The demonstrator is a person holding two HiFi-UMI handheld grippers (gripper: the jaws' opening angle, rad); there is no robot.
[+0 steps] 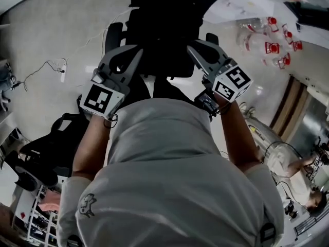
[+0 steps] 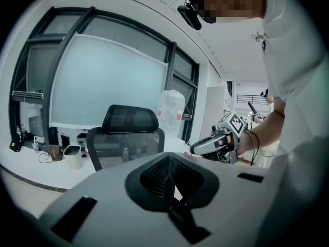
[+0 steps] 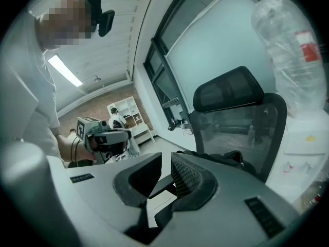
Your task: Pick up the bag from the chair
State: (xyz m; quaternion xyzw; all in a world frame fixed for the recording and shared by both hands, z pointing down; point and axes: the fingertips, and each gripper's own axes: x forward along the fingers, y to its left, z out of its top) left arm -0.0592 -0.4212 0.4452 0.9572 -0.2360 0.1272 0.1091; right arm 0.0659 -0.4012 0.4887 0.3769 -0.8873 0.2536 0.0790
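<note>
Soft light from a frosted window (image 2: 108, 81) and a ceiling strip (image 3: 66, 70); fisheye edges bend, corners black.

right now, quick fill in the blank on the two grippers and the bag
1. The black bag lies on the ____ with the mesh back.
2. The right gripper has its jaws ____, with nothing between them.
3. The left gripper has its jaws ____.
4. ____ gripper touches the bag.
Missing words: chair; apart; together; neither.
</note>
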